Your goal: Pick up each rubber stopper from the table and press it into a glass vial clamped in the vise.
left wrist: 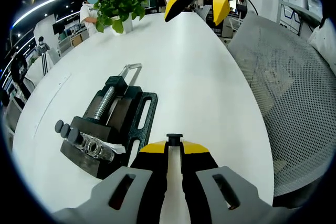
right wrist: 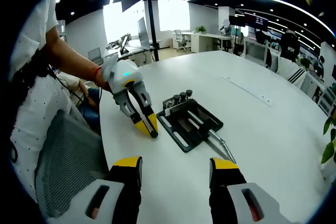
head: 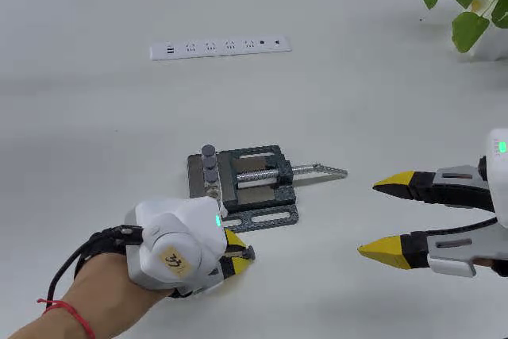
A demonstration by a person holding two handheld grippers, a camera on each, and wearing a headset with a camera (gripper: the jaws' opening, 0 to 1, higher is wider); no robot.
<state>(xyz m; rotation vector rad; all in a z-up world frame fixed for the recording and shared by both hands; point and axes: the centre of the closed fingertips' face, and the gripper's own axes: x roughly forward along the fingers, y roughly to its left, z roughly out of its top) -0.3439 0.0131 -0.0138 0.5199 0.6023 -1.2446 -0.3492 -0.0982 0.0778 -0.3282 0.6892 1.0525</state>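
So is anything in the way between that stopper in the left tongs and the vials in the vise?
Nothing visible. The left tongs grip the stopper just beside the vise, and only a clear gap separates it from the vials. The right tongs hang open, well off to the side.

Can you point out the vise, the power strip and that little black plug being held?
vise (head: 255, 190): head view, bed between its jaws.
power strip (head: 221, 47): head view, middle of its white body.
rubber stopper (left wrist: 174, 139): left gripper view, its dark exposed end.
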